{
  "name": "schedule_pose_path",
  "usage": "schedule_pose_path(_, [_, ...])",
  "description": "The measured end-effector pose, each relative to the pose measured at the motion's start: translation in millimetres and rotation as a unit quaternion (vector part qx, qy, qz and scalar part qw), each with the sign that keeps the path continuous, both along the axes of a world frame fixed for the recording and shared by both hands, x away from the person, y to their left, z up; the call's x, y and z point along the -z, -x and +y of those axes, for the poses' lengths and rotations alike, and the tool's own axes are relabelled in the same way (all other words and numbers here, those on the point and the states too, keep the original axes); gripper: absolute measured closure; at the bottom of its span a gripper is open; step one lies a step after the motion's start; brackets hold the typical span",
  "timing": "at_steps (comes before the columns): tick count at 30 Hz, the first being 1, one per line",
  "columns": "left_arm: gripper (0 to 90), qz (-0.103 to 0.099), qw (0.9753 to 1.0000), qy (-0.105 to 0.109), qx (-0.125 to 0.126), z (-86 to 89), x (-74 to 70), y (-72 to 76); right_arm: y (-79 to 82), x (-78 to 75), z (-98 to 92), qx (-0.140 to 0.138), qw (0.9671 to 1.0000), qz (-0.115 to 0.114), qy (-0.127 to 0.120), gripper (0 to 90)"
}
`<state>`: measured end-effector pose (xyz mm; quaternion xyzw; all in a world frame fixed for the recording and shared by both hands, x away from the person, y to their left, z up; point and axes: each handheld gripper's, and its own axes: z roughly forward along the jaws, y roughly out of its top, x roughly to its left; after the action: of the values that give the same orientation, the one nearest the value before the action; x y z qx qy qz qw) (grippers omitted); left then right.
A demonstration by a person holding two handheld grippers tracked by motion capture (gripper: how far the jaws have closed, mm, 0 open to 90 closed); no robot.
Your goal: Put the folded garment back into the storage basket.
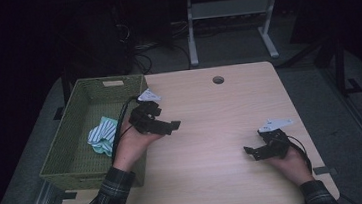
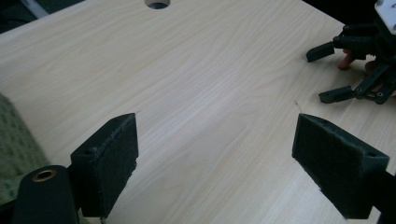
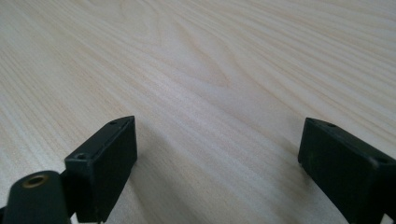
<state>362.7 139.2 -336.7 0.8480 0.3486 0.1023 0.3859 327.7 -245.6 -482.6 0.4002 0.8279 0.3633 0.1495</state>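
Pale wood table [image 1: 212, 129], dark room behind. Near its right edge the right gripper [image 1: 256, 150] rests low, jaws wide apart and empty. Farther off, by the left edge, the left gripper [image 1: 169, 127] hovers beside the basket [image 1: 72, 142], jaws likewise wide and empty. The cloth [image 1: 103, 135] lies crumpled in the basket, long axis running roughly near-to-far. Any further reach should clear the rim first.

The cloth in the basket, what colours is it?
The cloth has teal and white stripes, clearest in the high view.
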Motion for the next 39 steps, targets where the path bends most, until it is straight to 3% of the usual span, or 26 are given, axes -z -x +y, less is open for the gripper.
schedule_pose_path(11, [14.0, 0.006, 0.9996, -0.009, 0.026, -28.2, 26.7, 3.9, -0.3, 0.2, -0.4, -0.002, 1.0000, -0.002, 0.001, 11.2])
schedule_pose_path(21, [13.9, 0.006, 0.9993, -0.021, 0.031, -45.8, 52.0, 6.8, -0.2, 0.2, -0.3, -0.001, 1.0000, -0.002, 0.001, 11.2])
schedule_pose_path(39, [13.8, 0.000, 0.9989, -0.031, 0.035, -60.1, 94.4, 8.5, 0.0, 0.0, -0.1, 0.000, 1.0000, 0.000, 0.000, 11.2])
